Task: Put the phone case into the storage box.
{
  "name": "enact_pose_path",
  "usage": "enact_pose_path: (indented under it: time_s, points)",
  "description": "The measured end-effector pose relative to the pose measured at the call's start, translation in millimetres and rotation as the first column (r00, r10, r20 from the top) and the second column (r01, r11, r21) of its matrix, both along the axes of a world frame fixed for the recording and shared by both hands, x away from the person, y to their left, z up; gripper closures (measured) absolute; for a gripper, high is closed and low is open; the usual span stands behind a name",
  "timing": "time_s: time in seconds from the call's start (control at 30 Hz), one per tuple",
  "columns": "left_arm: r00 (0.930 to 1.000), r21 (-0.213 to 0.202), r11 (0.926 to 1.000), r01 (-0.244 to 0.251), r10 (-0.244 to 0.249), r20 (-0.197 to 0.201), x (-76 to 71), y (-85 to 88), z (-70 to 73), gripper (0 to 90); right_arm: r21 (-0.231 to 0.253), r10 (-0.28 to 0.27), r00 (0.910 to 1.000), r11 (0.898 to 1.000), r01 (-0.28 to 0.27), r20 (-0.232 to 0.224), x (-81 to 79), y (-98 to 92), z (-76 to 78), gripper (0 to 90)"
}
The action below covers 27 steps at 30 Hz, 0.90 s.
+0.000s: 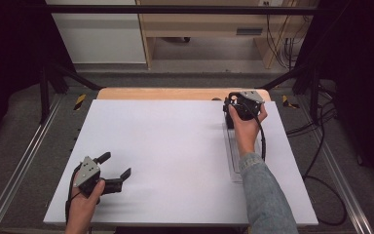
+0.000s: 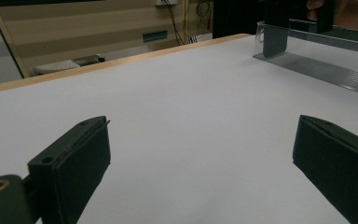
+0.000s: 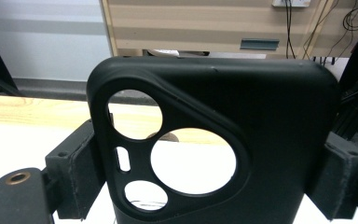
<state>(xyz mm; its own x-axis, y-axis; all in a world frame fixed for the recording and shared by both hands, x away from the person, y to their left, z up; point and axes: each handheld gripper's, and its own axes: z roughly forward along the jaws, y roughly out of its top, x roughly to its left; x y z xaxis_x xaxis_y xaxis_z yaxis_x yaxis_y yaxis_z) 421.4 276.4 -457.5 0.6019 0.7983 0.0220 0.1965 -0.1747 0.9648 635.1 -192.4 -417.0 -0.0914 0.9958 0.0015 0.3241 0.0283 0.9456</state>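
The phone case (image 3: 242, 140) sits clamped in my right gripper (image 1: 244, 105), upper right, perhaps over a clear tray (image 1: 234, 161), while my left gripper (image 1: 113, 165) gapes empty, lower left.

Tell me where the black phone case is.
The phone case is clamped in the right gripper, at the table's far right, above the clear tray.

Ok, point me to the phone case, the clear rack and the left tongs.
phone case (image 3: 270, 140), right gripper view, on its plain black back beside the camera cutouts.
clear rack (image 2: 317, 70), left gripper view, on its ridged base.
left tongs (image 1: 115, 168), high view, midway between the two open black tips.
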Motion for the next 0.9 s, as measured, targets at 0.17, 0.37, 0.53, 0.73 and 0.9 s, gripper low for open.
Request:
enact_pose_path:
  time_s: [0.17,0.37,0.53,0.73,0.9]
  points:
    - [1.0,0.001,1.0,0.0,0.0,-0.001,-0.1,-0.1,-0.1,4.2,-0.009,0.012,0.9999,1.0,-0.012,-0.001,-0.4,0.6,0.4,13.2]
    - [1.0,0.003,1.0,0.001,-0.001,-0.003,0.0,-0.2,-0.4,4.2,-0.013,0.006,0.9998,1.0,-0.006,-0.018,-0.5,-0.4,-0.4,8.9]
    - [1.0,0.005,1.0,-0.002,0.002,-0.004,-0.1,0.0,-0.4,4.2,-0.006,0.02,0.9993,1.0,-0.02,-0.031,-1.1,-0.7,-0.4,4.4]
    - [1.0,0.009,1.0,0.0,0.0,-0.002,-0.5,-1.0,-0.5,4.2,-0.009,0.03,0.9987,0.999,-0.031,-0.041,-2.0,-0.6,0.4,3.2]
    - [1.0,0.008,1.0,-0.001,0.001,-0.001,-0.5,-0.6,-0.4,4.2,0.006,0.044,0.9985,0.999,-0.044,-0.032,-2.8,-1.2,1.9,3.3]
